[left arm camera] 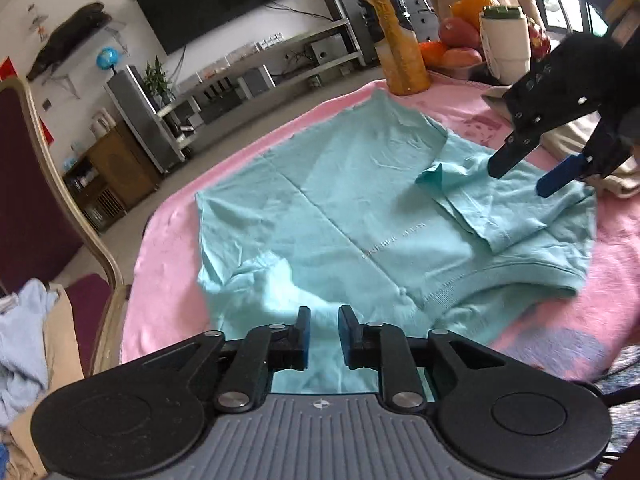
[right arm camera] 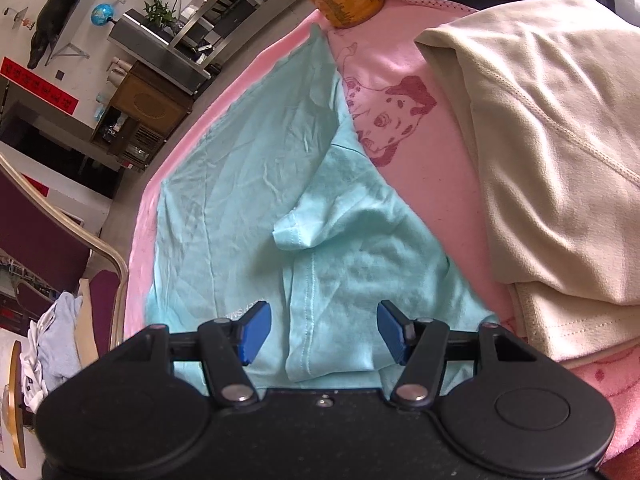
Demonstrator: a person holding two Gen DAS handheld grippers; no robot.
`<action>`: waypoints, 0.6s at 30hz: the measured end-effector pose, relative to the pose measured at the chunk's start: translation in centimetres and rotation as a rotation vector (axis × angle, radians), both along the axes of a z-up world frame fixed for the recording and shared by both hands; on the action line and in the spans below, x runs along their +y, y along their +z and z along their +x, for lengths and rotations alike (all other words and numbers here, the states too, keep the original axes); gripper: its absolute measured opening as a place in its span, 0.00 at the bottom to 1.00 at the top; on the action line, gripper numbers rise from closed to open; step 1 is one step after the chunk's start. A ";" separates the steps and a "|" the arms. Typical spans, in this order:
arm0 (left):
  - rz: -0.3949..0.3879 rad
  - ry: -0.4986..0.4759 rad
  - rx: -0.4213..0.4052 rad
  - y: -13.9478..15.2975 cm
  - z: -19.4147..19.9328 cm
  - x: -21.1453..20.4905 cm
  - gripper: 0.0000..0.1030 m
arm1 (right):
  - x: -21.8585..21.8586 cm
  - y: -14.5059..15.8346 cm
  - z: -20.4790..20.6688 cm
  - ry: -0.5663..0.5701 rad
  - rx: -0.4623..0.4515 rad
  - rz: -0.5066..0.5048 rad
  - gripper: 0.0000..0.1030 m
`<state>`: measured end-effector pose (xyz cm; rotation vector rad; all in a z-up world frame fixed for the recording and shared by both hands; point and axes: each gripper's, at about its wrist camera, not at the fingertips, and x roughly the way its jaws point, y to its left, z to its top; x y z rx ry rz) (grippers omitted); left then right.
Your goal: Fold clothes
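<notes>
A light teal T-shirt (left arm camera: 340,200) lies spread on a pink cloth-covered table (left arm camera: 168,248); it also shows in the right wrist view (right arm camera: 240,184). One sleeve (left arm camera: 492,196) is folded inward over the body. My left gripper (left arm camera: 324,338) hovers over the shirt's near sleeve area, jaws a narrow gap apart with nothing between them. My right gripper (right arm camera: 324,330) is open wide just above the folded sleeve (right arm camera: 340,248), and empty. It also shows in the left wrist view (left arm camera: 524,172) at the right.
A folded beige garment (right arm camera: 552,152) lies on the table to the right. An orange juice bottle (left arm camera: 394,40), a white cup (left arm camera: 506,44) and a fruit bowl (left arm camera: 460,36) stand at the far edge. A maroon chair (left arm camera: 48,208) with clothes stands at the left.
</notes>
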<state>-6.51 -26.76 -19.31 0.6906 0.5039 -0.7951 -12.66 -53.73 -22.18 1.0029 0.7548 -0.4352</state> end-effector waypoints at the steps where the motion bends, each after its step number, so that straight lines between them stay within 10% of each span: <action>1: -0.009 0.006 0.028 0.5 0.3 0.6 0.32 | 0.0 0.0 0.0 -0.001 0.001 -0.001 0.56; 8: -0.253 0.319 0.281 3.7 7.3 6.5 0.37 | 0.4 0.7 0.0 0.021 -0.003 -0.044 0.56; 11: -0.283 0.492 0.413 2.3 10.9 8.4 0.22 | 1.1 1.0 0.5 0.063 0.001 -0.098 0.48; 18: -0.220 0.421 0.471 0.3 10.7 6.6 0.14 | 4.6 1.0 3.5 0.274 -0.044 -0.115 0.38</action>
